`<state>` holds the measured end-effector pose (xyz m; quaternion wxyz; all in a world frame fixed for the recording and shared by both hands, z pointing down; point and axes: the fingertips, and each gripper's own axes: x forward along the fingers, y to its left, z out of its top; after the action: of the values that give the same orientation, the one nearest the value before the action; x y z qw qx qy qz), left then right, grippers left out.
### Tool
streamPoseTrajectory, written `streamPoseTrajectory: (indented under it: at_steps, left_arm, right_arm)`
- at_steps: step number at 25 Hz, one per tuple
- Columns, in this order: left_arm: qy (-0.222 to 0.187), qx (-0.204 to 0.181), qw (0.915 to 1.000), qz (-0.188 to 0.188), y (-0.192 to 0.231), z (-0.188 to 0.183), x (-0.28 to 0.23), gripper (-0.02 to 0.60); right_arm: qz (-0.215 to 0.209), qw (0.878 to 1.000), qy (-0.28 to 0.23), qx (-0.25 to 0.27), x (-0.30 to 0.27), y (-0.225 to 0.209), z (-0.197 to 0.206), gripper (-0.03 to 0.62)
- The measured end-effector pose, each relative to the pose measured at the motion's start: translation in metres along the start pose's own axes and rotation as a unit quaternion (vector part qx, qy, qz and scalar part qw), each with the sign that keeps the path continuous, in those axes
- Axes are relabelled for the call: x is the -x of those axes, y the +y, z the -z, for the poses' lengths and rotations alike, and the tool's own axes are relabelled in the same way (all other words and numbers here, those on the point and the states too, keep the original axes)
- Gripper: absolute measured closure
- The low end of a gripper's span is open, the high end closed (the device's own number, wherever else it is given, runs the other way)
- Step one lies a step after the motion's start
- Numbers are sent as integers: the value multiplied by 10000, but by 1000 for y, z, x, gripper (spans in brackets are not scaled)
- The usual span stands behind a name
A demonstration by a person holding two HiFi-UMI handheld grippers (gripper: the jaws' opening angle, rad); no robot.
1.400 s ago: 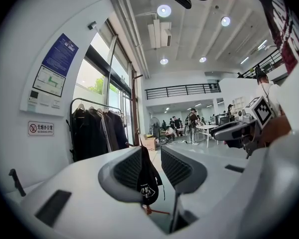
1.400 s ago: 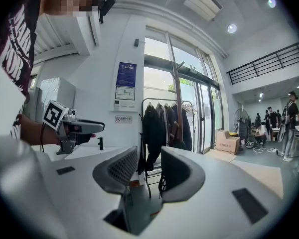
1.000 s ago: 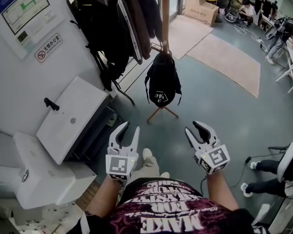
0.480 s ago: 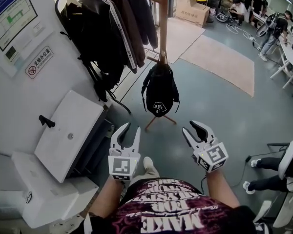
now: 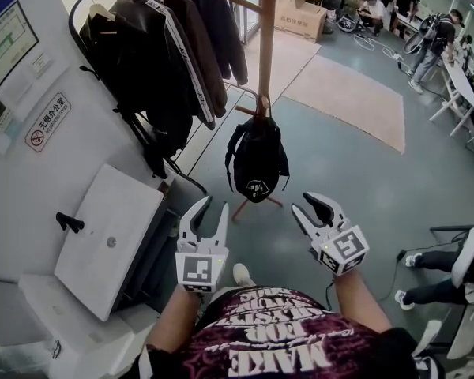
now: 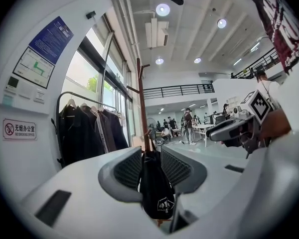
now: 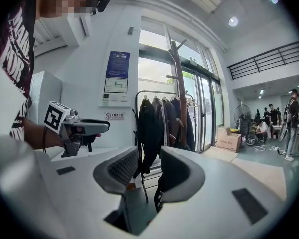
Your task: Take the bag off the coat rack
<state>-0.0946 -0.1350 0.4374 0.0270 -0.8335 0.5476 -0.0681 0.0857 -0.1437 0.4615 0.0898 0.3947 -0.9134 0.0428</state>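
Vertically hung bag (image 5: 257,160), bottom down, on coat rack (image 5: 266,38)

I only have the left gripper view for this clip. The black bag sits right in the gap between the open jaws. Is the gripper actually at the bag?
Observer: No. In the head view the left gripper is held short of the bag, with bare floor between them.
Reviewer: Anything close on that side?
Observer: Yes, a white cabinet stands against the wall on the person's left, beside the left gripper.
Reviewer: And the right gripper's jaws?
Observer: The right gripper view shows the right gripper with its jaws apart and nothing held. Only the dark jackets on the rail show through the gap.
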Motion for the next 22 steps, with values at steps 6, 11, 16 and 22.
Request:
streamPoseTrajectory:
  at_steps: [6,11,16,22]
  left_arm:
    - [128,43,9998,139,15,6,-26,469]
    - [31,61,9995,302,23,4,-40,469]
    - [10,90,9994,330,33,4,-49,470]
    - [126,137,9992,363,38,13,-69,469]
  right_arm:
    - [163,9999,19,-47,-19,-12,-5,444]
    - [282,9996,-45,-54,-30,-18,-12,444]
    - [289,9995,-34,-108,-44,-25,-13,444]
    - [120,9986,-177,-474,-73,-40,-19,448]
